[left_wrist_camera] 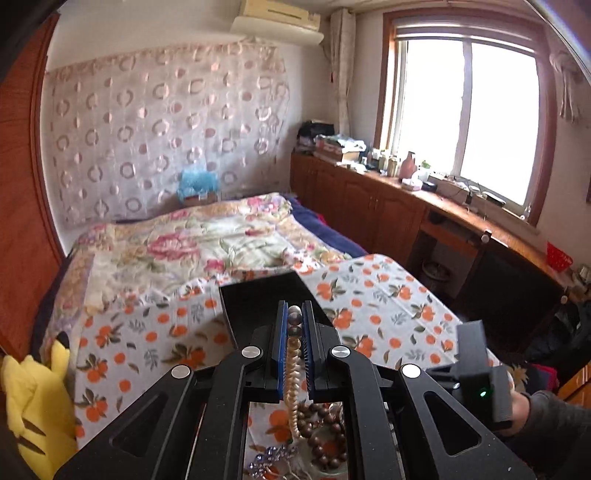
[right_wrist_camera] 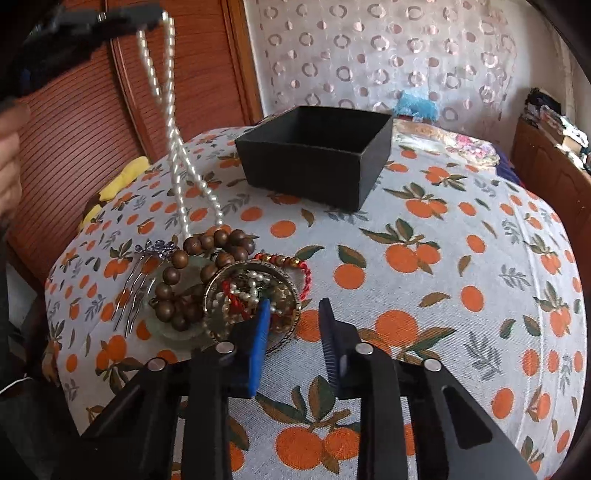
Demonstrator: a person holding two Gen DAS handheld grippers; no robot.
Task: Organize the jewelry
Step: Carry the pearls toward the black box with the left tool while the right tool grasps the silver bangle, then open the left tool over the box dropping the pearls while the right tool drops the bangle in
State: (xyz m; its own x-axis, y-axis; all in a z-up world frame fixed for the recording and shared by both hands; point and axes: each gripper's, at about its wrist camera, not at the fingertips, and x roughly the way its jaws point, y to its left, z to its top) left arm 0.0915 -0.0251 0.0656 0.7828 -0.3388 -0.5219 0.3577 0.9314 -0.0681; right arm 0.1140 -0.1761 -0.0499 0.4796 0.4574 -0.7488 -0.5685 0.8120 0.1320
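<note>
My left gripper (left_wrist_camera: 294, 314) is shut on a white pearl necklace (left_wrist_camera: 293, 373) and holds it high above the table; it shows at the top left of the right wrist view (right_wrist_camera: 157, 15), where the necklace (right_wrist_camera: 170, 110) hangs down to the jewelry pile. My right gripper (right_wrist_camera: 295, 310) is open and empty, low over the table beside a round metal dish (right_wrist_camera: 218, 325) of small beaded pieces. Brown wooden bead bracelets (right_wrist_camera: 207, 251), a silver hair comb (right_wrist_camera: 138, 273) and a red cord bracelet (right_wrist_camera: 295, 264) lie by the dish. An open black box (right_wrist_camera: 317, 158) stands behind the pile.
The table wears an orange-print cloth (right_wrist_camera: 443, 295). A yellow plush toy (left_wrist_camera: 33, 398) lies at its left. A bed (left_wrist_camera: 192, 240) is beyond, with a wooden cabinet (left_wrist_camera: 388, 206) under the window and a wooden wardrobe door (right_wrist_camera: 92, 129) at the left.
</note>
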